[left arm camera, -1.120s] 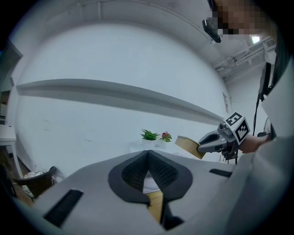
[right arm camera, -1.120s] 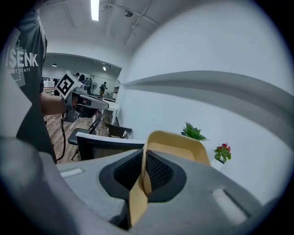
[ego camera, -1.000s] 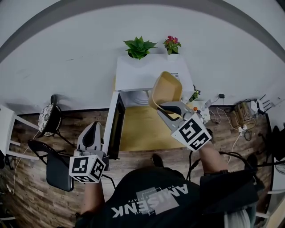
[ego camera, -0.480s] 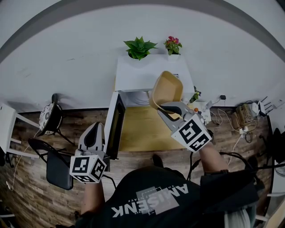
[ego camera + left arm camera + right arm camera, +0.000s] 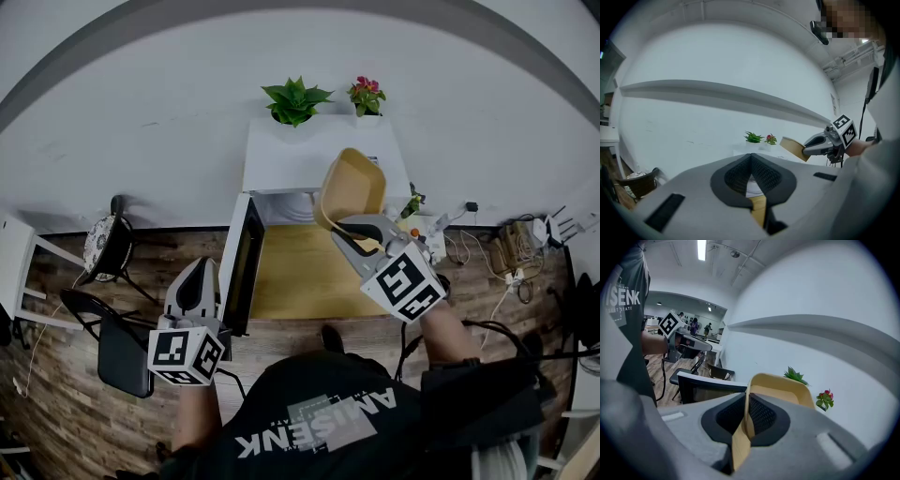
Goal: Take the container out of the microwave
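A yellow container [image 5: 352, 186] hangs tilted in the air in front of the white microwave [image 5: 319, 155], with my right gripper [image 5: 349, 228] shut on its rim. In the right gripper view the rim [image 5: 746, 416] is pinched between the dark pads and the container [image 5: 780, 387] rises beyond them. The microwave's door [image 5: 242, 262] stands open to the left. My left gripper [image 5: 199, 269] is shut and holds nothing, just left of that door. From the left gripper view the container [image 5: 793, 147] and right gripper [image 5: 820, 143] show at the right.
A wooden table [image 5: 300, 277] lies under the microwave. Two potted plants [image 5: 292, 98] [image 5: 363, 94] stand on top of the microwave. A dark chair [image 5: 117, 352] is at the lower left, and cables and small items [image 5: 506, 248] lie on the floor at the right.
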`<state>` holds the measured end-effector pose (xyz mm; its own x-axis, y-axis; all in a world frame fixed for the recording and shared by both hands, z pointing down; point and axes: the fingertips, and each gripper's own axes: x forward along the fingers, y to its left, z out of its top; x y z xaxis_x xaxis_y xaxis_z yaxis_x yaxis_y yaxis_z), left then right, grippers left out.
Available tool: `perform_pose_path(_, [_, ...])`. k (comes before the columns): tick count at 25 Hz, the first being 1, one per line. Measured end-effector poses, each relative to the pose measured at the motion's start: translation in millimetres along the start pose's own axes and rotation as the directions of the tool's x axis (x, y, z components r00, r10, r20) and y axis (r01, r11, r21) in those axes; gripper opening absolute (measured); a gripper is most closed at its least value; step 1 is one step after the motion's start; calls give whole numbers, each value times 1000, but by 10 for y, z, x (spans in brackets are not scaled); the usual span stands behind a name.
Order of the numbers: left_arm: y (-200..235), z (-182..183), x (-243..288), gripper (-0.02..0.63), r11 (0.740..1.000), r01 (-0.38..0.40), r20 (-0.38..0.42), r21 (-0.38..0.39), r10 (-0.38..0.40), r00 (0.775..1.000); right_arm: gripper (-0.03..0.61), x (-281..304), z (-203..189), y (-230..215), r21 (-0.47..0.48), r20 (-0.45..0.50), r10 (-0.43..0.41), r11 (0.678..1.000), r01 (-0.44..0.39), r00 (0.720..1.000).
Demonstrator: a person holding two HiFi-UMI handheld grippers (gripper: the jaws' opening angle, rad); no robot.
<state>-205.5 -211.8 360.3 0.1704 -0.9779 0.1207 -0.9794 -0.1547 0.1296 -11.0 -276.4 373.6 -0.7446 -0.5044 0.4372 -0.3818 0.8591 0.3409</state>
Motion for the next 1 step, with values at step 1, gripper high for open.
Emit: perform_pose_path(1, [-8,-1,-1,2,1000,0,0,1,0,1000,26,-4,-4,4,1,0,1,1000,-1,1000])
